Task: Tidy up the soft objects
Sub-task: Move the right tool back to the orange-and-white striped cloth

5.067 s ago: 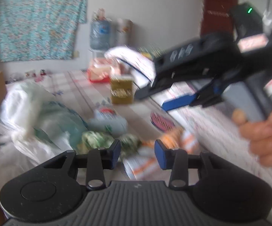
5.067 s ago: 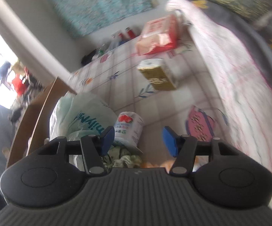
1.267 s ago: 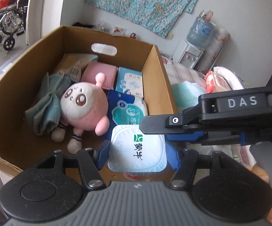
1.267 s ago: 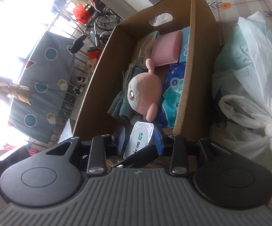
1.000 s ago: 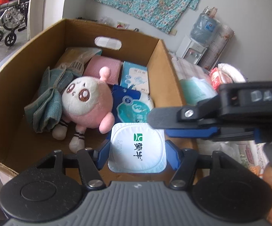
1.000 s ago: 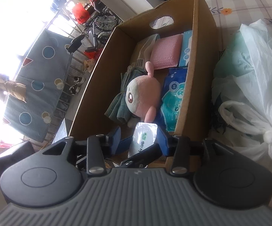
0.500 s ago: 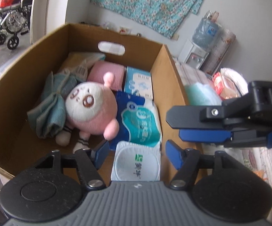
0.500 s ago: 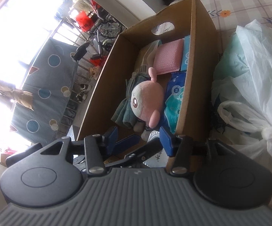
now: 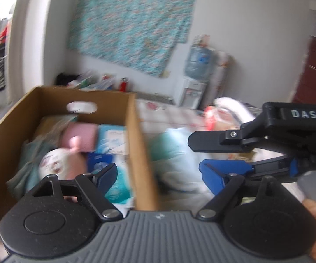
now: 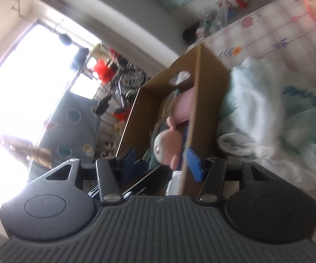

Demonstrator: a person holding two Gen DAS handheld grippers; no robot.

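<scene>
Floral cloth on the wall, cardboard box [image 9: 134, 131] holding plush toy [image 10: 166, 144] and packs, bags [image 10: 267, 114] outside waiting; left tool [image 9: 158, 173] opening, right tool [image 10: 162, 160] opening, both empty.

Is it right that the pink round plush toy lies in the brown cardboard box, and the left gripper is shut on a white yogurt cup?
Not quite. The pink round plush toy does lie in the brown cardboard box, but the left gripper holds nothing: the left wrist view shows its jaws opening with no cup between them.
</scene>
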